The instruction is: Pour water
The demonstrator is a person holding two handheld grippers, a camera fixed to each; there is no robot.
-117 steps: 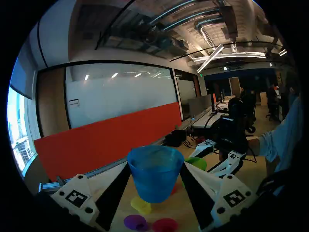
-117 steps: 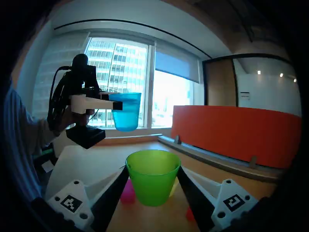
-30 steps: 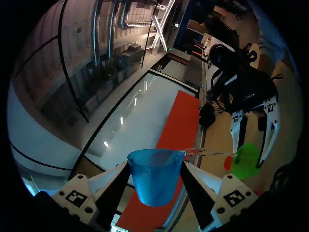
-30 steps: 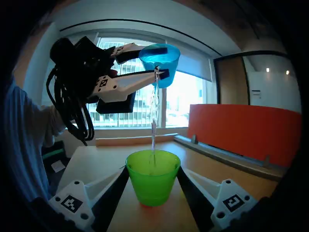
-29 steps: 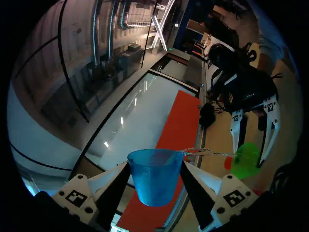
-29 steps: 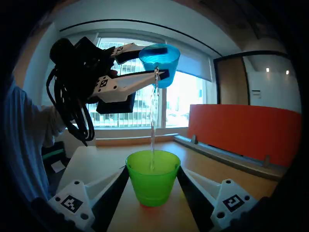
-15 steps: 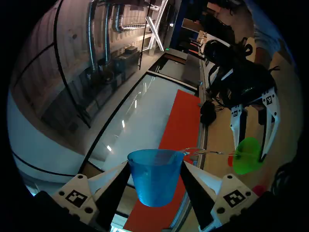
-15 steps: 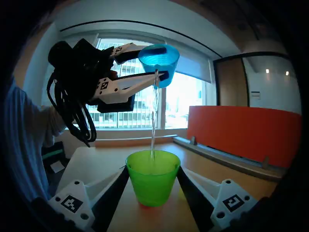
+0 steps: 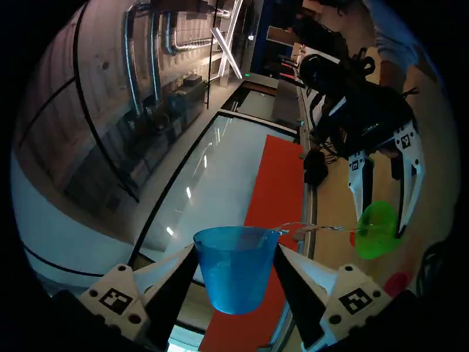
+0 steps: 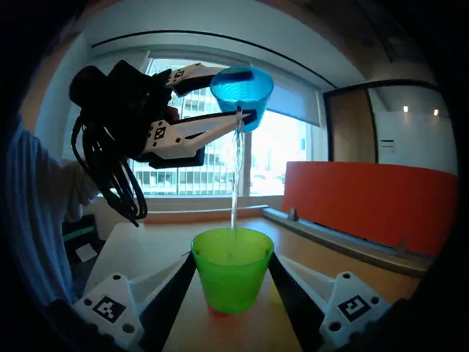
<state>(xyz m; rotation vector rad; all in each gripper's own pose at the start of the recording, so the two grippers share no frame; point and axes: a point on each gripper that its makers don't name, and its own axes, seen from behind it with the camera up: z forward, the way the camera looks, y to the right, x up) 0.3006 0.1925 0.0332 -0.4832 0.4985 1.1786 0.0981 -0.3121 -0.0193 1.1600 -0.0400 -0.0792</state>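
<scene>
My right gripper (image 10: 233, 261) pinches the green cup (image 10: 233, 284) over the counter (image 10: 316, 252); the water stream (image 10: 235, 176) now drops into it from the blue cup (image 10: 246, 85), which my left gripper (image 10: 237, 95) clamps and has tipped over from upright, so pouring is underway.

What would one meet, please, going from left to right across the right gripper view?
A blue sleeve → black cables → blue cup, directly above the green cup → orange partition.
</scene>
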